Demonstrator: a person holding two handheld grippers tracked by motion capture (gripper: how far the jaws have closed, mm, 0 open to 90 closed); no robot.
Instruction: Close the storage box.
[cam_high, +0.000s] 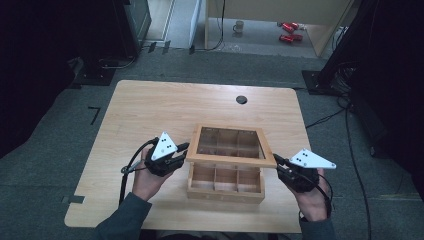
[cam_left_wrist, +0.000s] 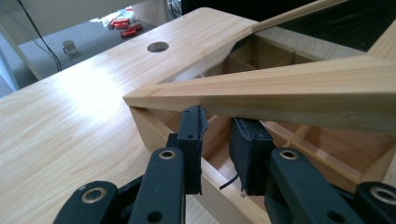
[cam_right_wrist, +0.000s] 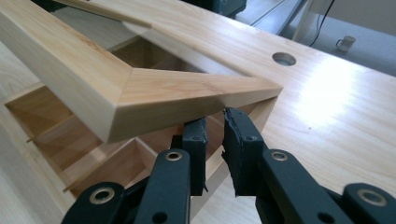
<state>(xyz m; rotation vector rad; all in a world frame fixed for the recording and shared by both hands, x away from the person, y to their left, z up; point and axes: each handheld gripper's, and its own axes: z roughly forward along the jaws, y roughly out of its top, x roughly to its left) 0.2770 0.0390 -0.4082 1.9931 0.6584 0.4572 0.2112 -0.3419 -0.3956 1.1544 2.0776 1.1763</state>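
High view: wooden box (cam_high: 226, 186) sits centre-low on a table (cam_high: 150, 105), its glass-paned lid (cam_high: 231, 161) raised partway, hinged at the far side. 2 hand-held grippers flank it: left gripper (cam_high: 176, 154) at the lid's left front corner, right gripper (cam_high: 281, 164) at the right front corner. In both gripper views the jaws sit under the lid's frame w/ a narrow gap between them, tips pressed up against its underside; they seem to prop it rather than pinch it, tho contact is partly hidden. Risk, as a guess: lid only rests on the tips, so uneven lifting could let 1 corner slip off & the lid slam shut, jarring the pane. Pushing at an angle could also slide the unheld box toward the frame's top.
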